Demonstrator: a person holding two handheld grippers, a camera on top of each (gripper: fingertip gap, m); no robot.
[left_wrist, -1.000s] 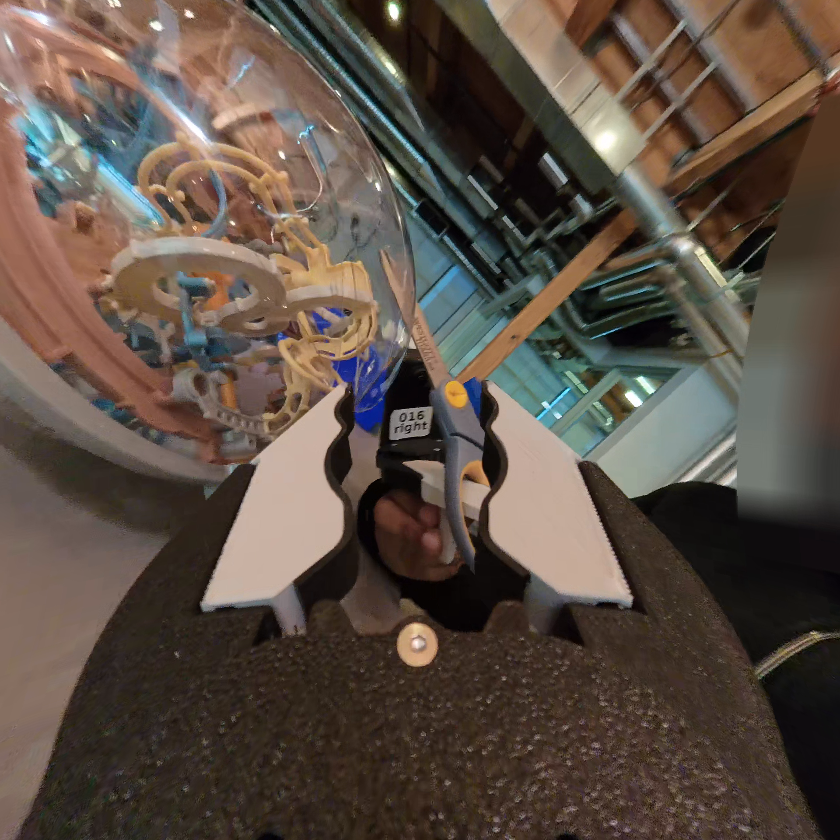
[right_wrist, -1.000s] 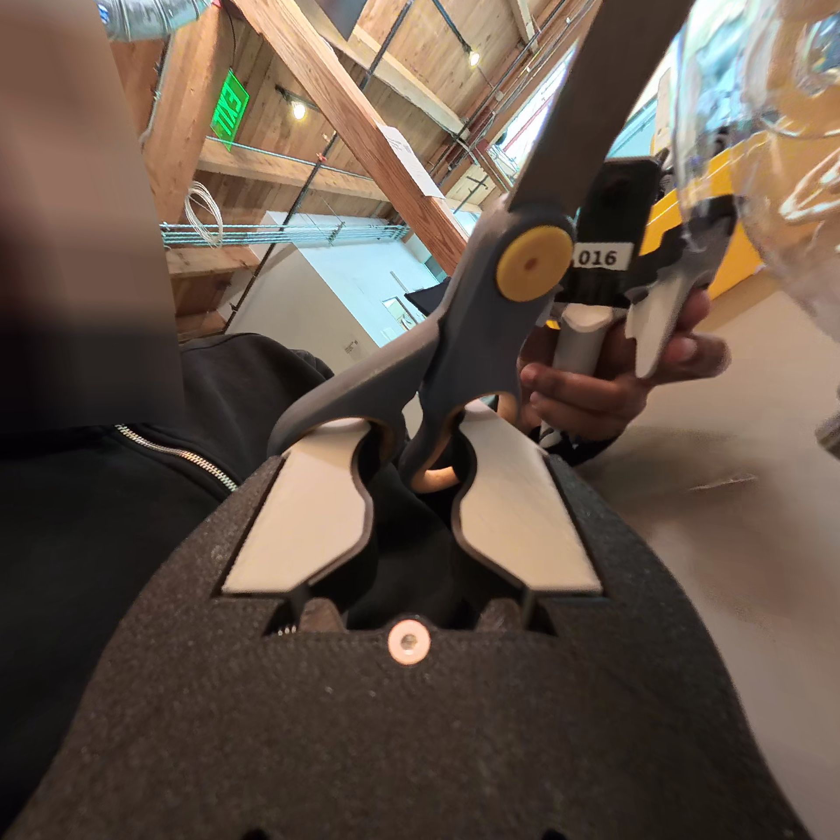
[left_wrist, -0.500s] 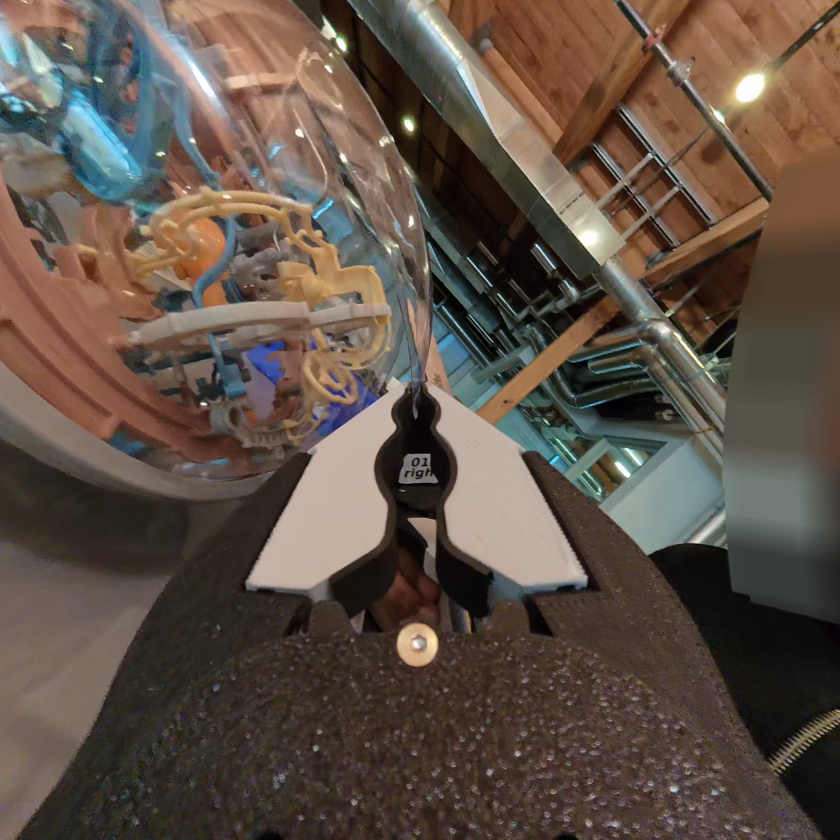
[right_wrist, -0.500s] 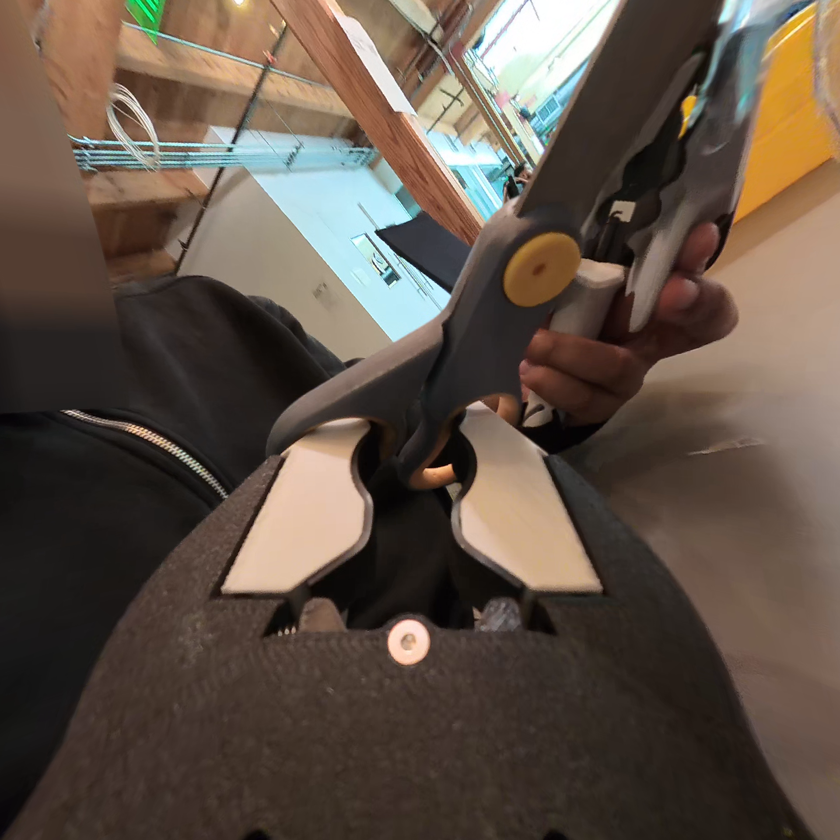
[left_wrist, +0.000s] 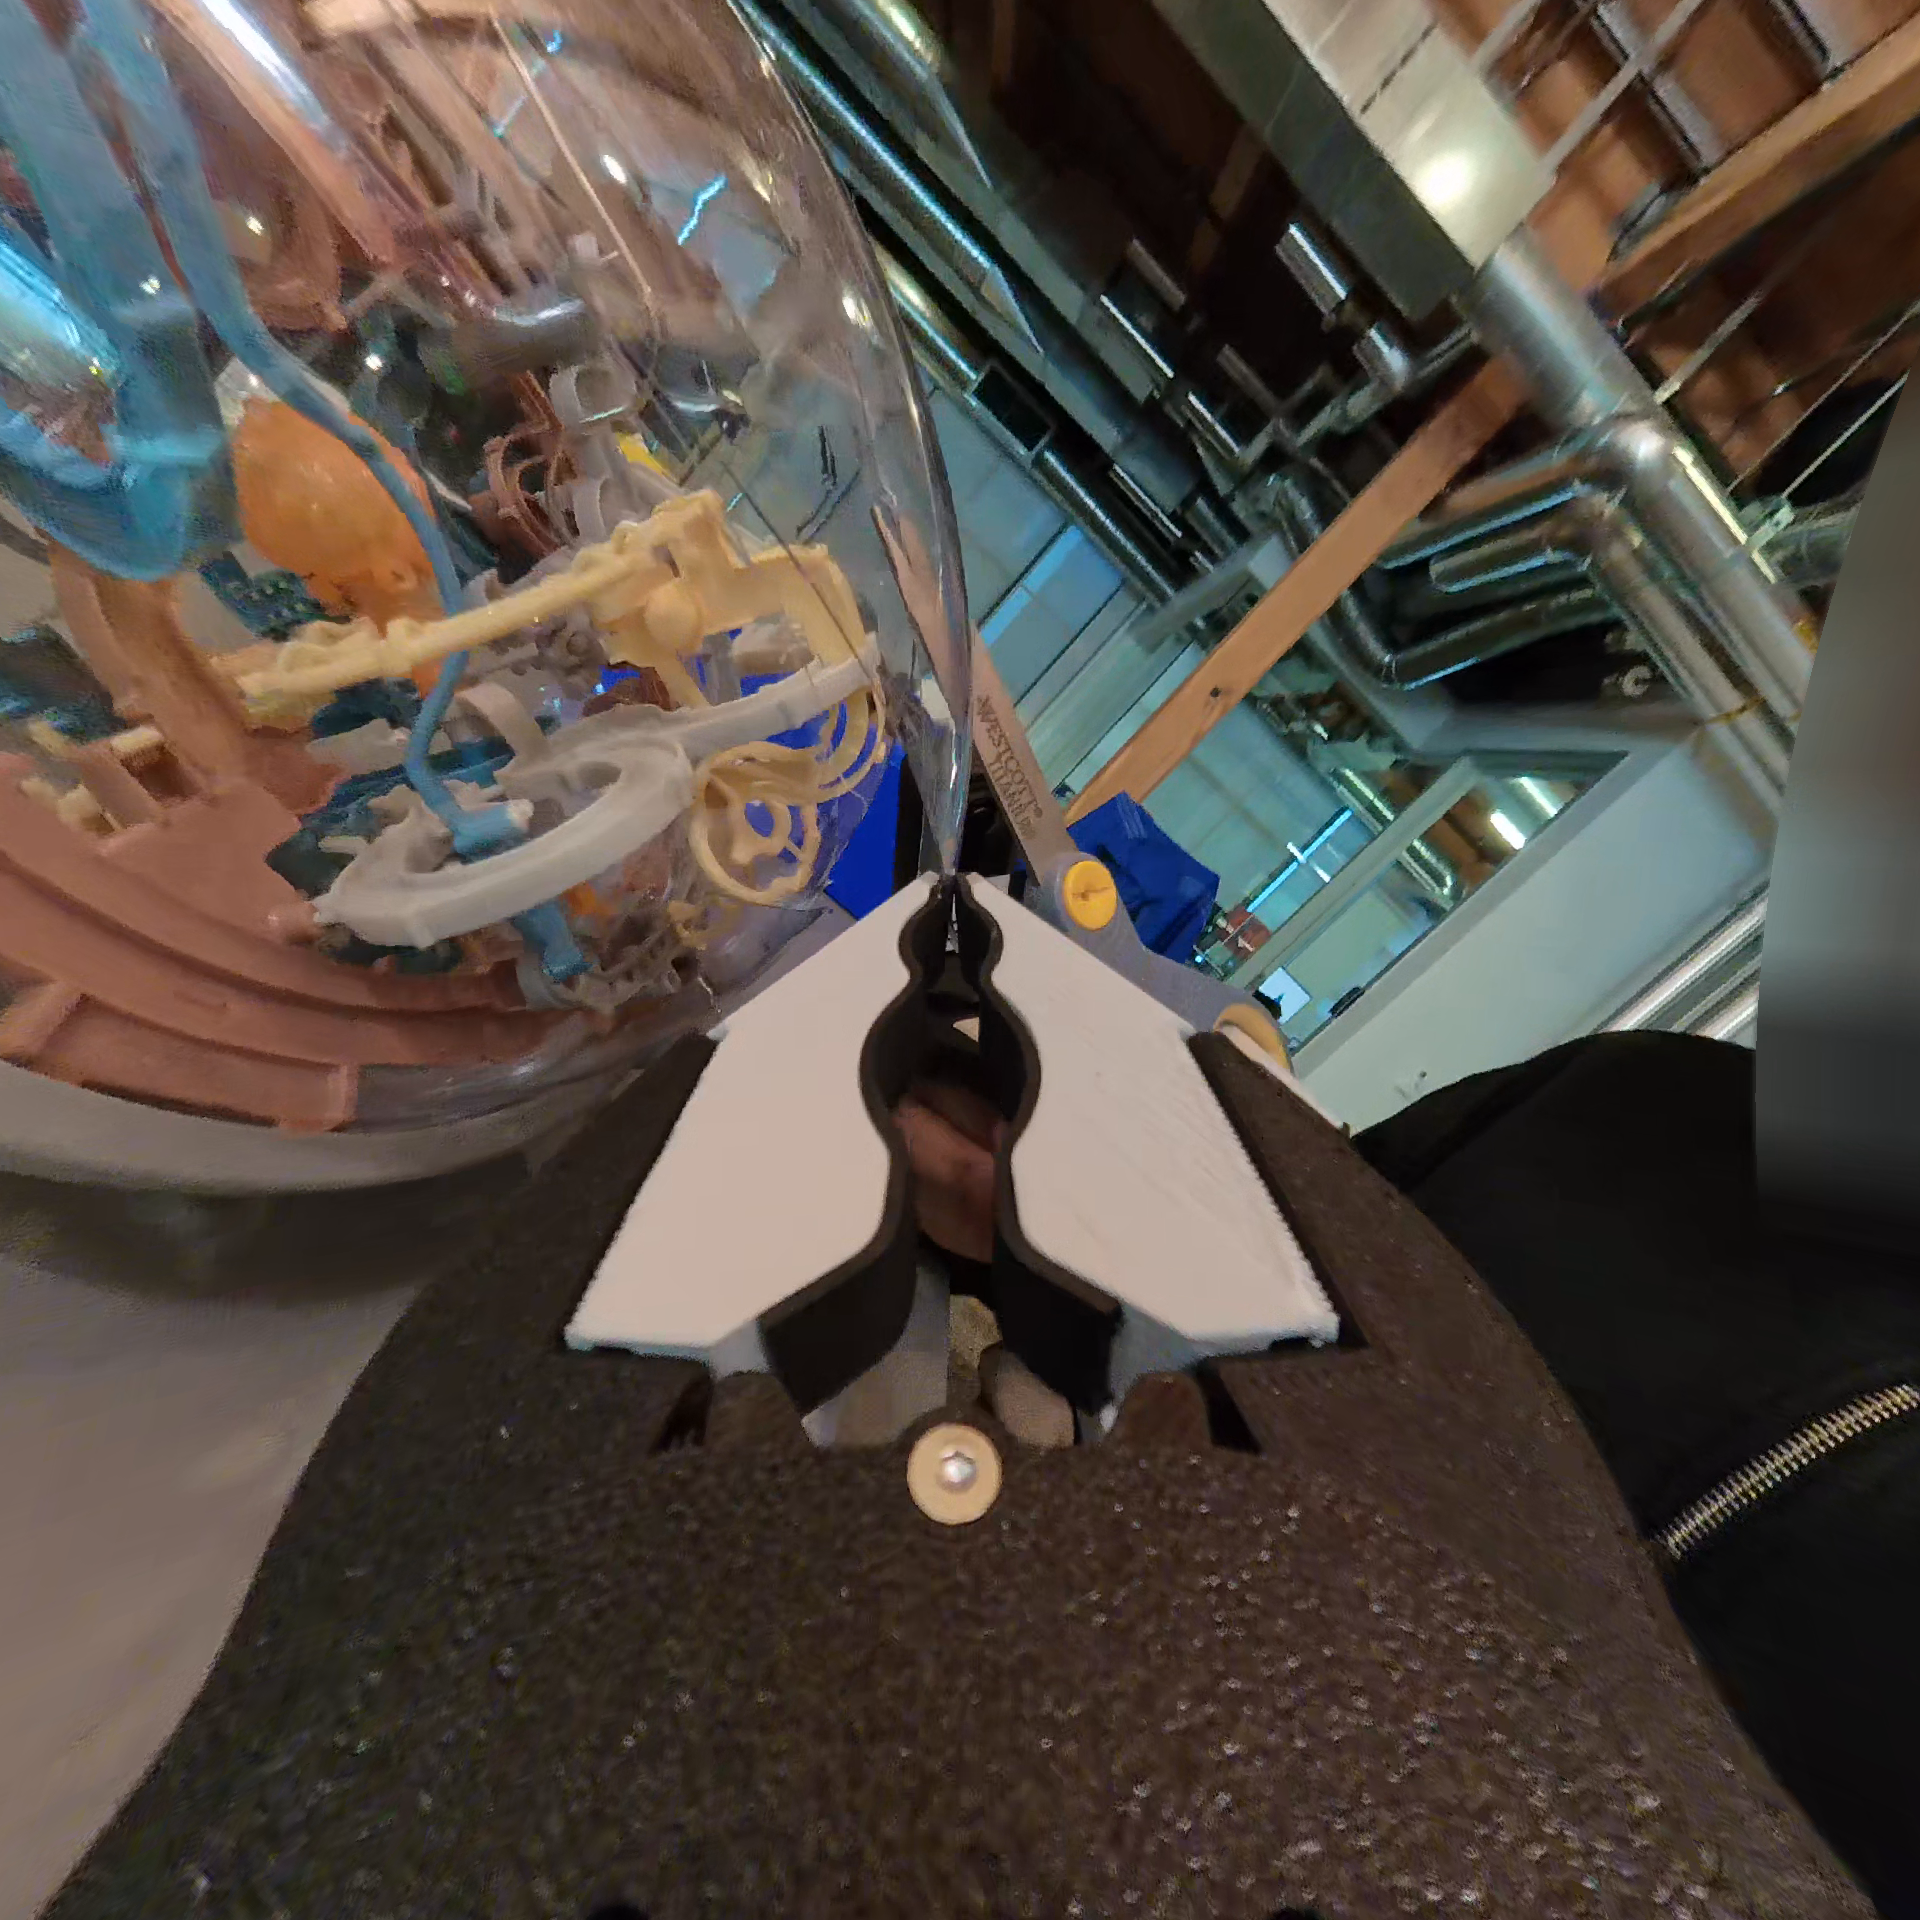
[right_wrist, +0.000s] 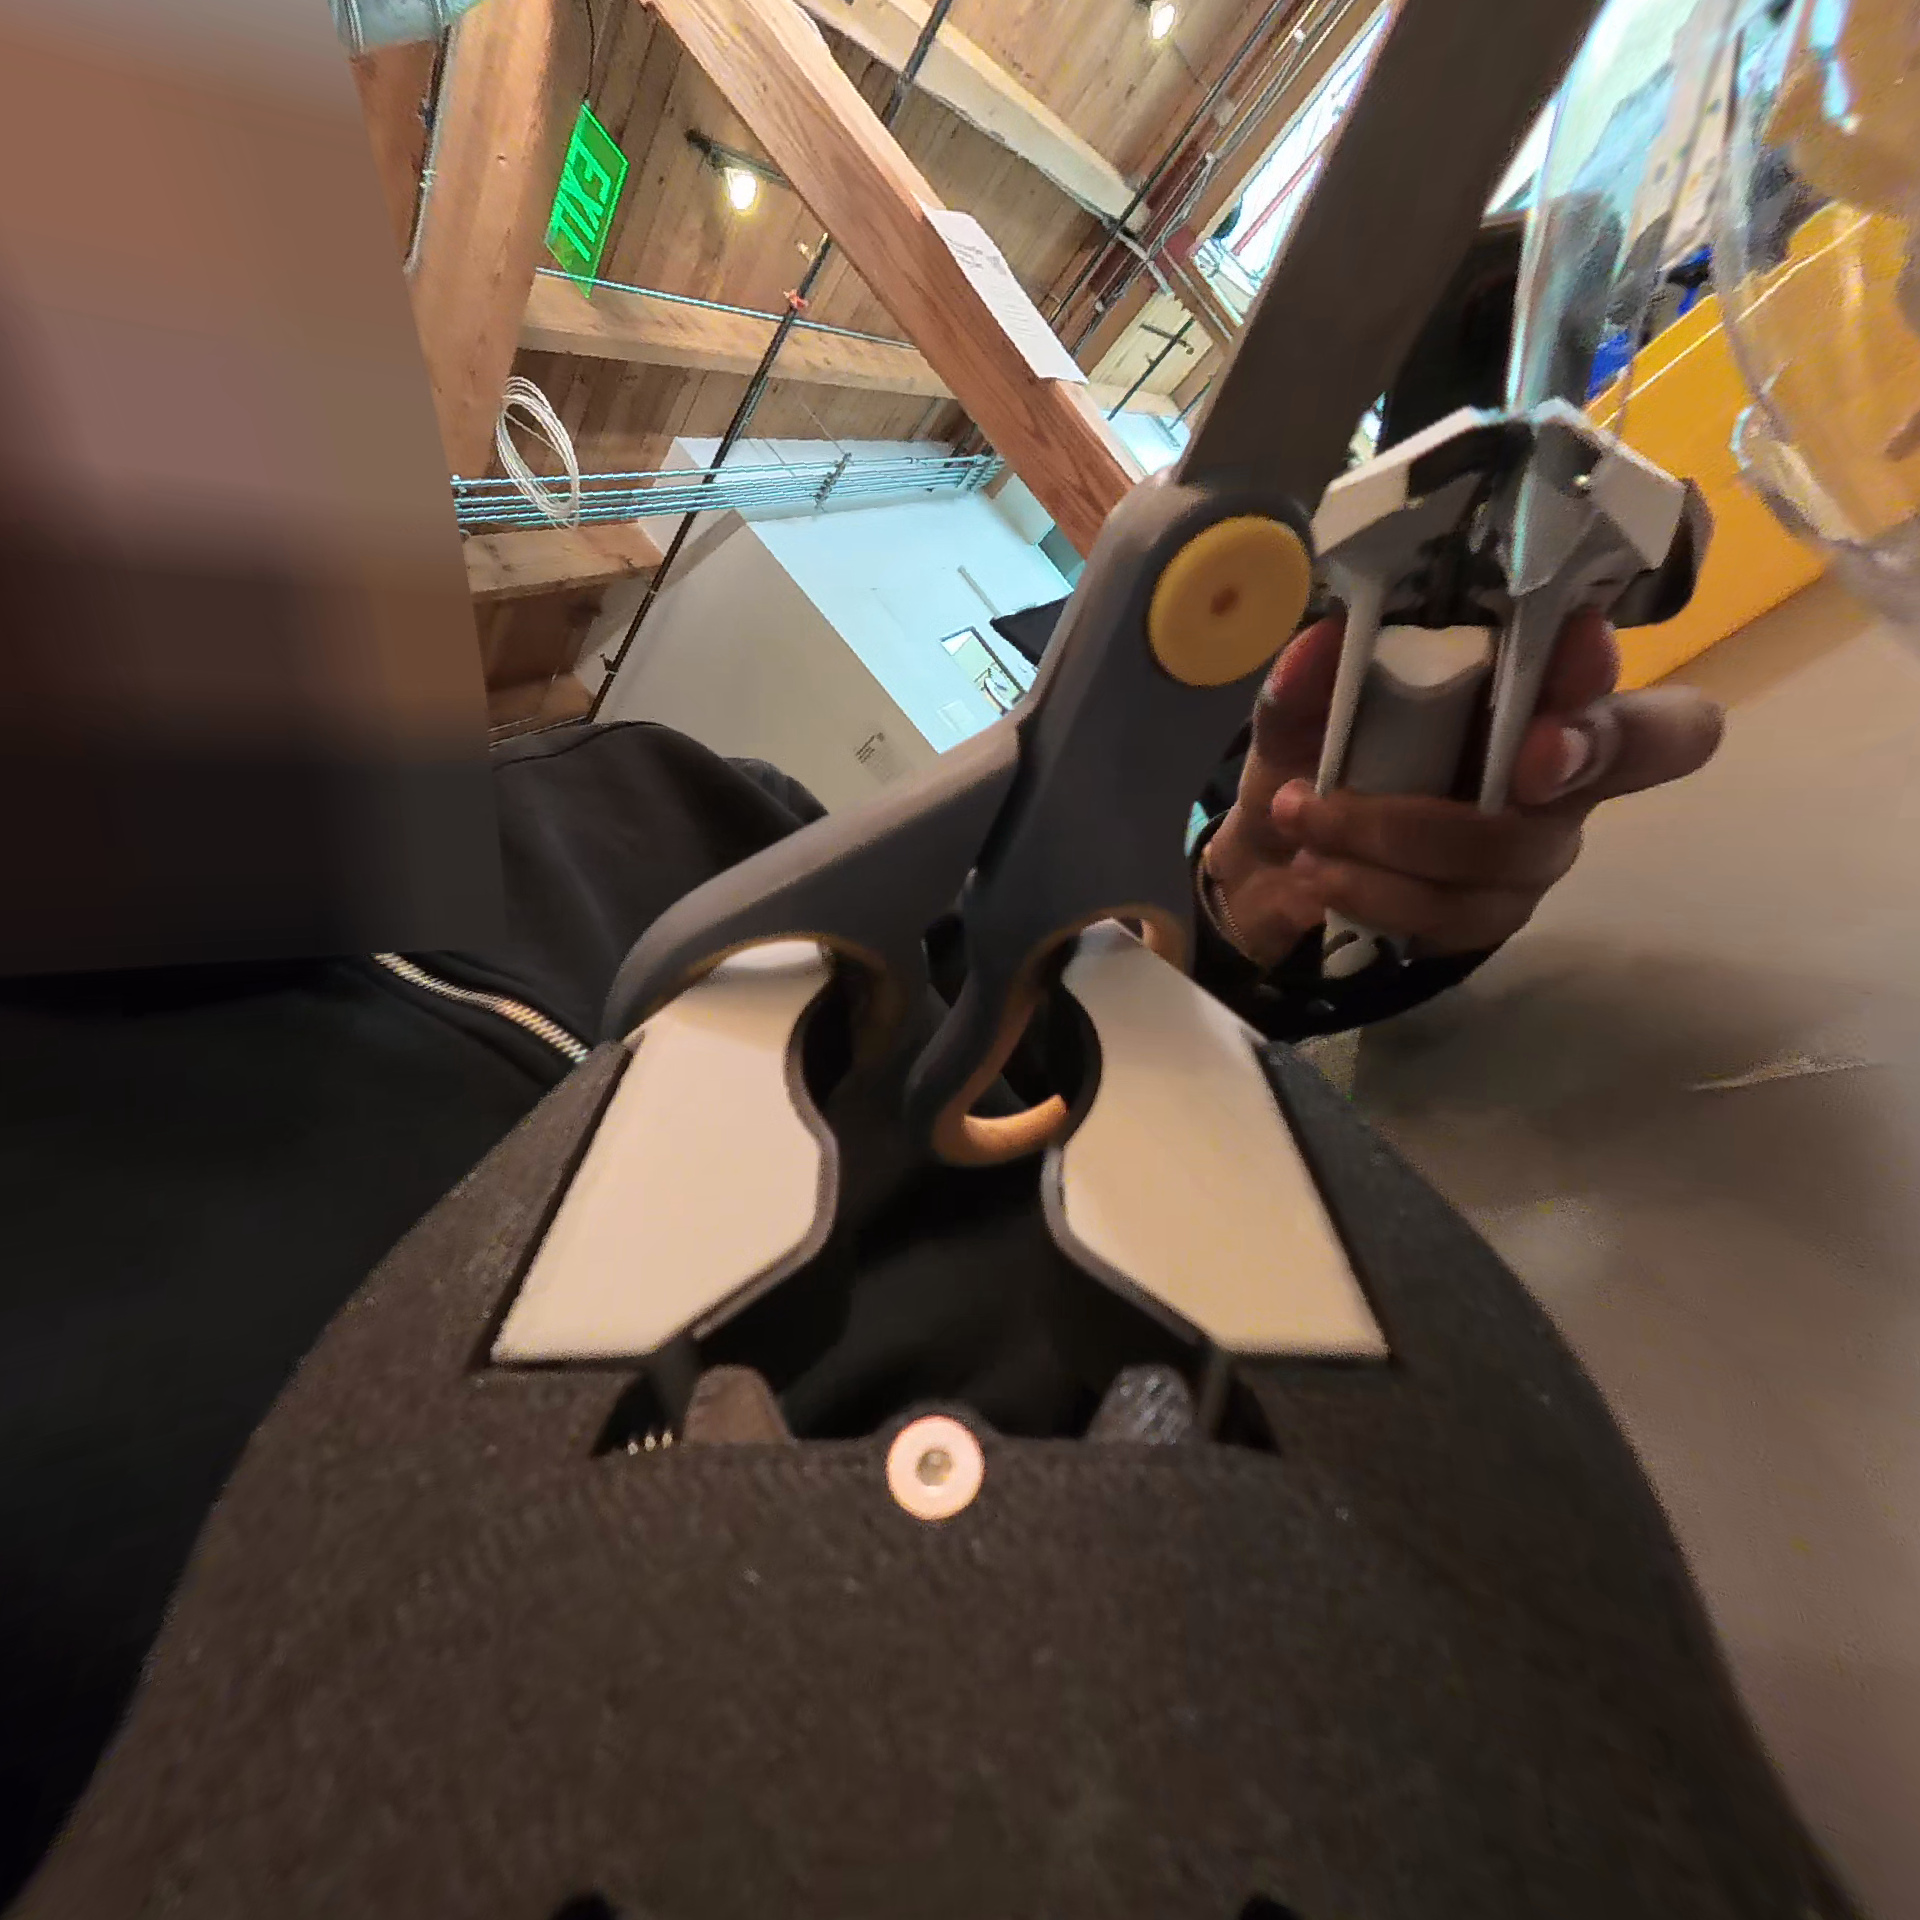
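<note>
My left gripper (left_wrist: 951, 883) is shut, and its tips pinch a thin clear plastic flap (left_wrist: 925, 675) that rises along the side of a big clear ball (left_wrist: 416, 623) with a coloured maze inside. The right wrist view shows the same gripper (right_wrist: 1507, 488) in a hand (right_wrist: 1403, 831), with the clear sheet (right_wrist: 1538, 312) standing up from its tips. My right gripper (right_wrist: 945, 951) holds grey scissors (right_wrist: 1039, 779) with a yellow pivot. One finger sits in each handle loop. The blades (left_wrist: 1013, 769) point up just right of the pinched flap.
The ball rests on a grey surface (left_wrist: 156, 1455) and also shows at the right edge in the right wrist view (right_wrist: 1818, 260). A person in a black zipped jacket (right_wrist: 312, 1143) is close behind. Wooden beams and metal ducts are overhead. Tip to tip, the grippers are about 10 cm apart.
My left gripper went from wide open to shut on the clear plastic flap. My right gripper's fingers have spread a little, parting the scissor handles. The scissors now stand right of the left fingers.
</note>
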